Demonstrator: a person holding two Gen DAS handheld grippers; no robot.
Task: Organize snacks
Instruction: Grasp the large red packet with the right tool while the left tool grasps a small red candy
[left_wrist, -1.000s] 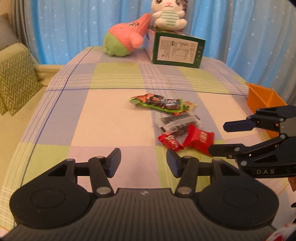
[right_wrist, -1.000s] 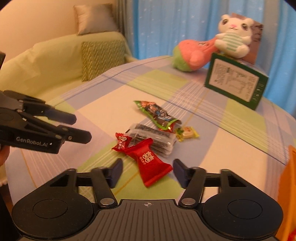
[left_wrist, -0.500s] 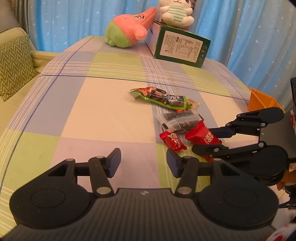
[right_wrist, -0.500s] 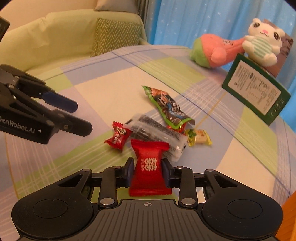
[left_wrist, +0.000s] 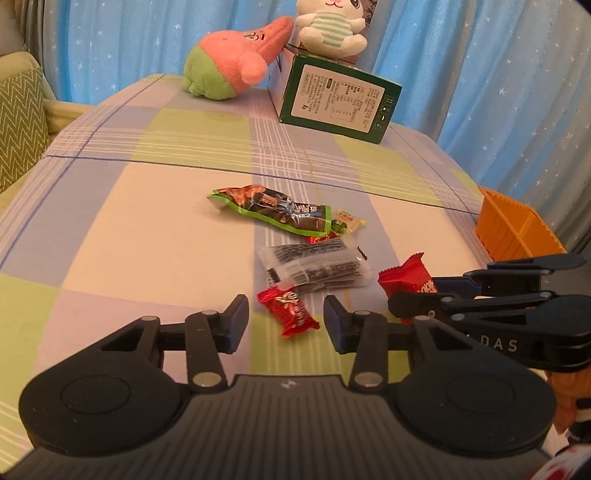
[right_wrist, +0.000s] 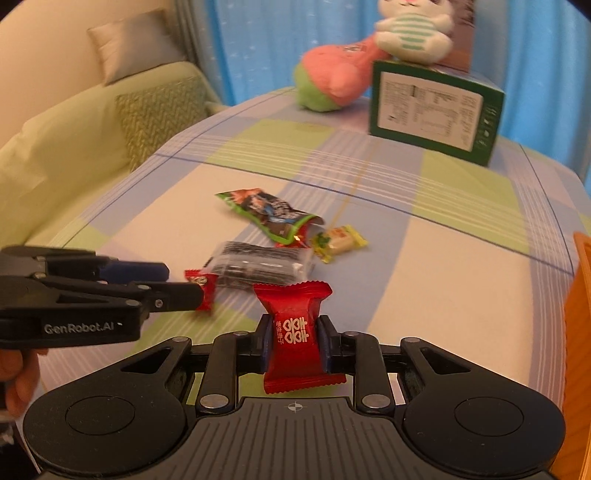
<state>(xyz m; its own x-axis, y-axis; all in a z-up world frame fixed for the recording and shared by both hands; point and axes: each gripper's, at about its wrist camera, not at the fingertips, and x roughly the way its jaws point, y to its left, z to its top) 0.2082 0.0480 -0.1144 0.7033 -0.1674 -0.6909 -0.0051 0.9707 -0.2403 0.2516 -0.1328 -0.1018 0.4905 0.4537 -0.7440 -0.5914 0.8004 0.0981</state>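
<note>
My right gripper (right_wrist: 293, 345) is shut on a big red candy pack (right_wrist: 295, 334) and holds it above the table; it also shows in the left wrist view (left_wrist: 404, 278). My left gripper (left_wrist: 282, 321) is open, its fingers either side of a small red candy (left_wrist: 288, 312), also seen in the right wrist view (right_wrist: 202, 286). A clear pack of dark snacks (left_wrist: 314, 267), a green snack pack (left_wrist: 271, 208) and a small yellow candy (left_wrist: 347, 221) lie beyond on the checked tablecloth (left_wrist: 147, 229).
An orange bin (left_wrist: 513, 230) stands at the table's right edge. A green box (left_wrist: 338, 99), a pink-green plush (left_wrist: 229, 68) and a white bunny plush (left_wrist: 332, 27) sit at the far end. A sofa with cushions (right_wrist: 159, 114) is to the left.
My right gripper closed on the big red candy pack and lifted it off the table. My left gripper moved forward to straddle the small red candy.
</note>
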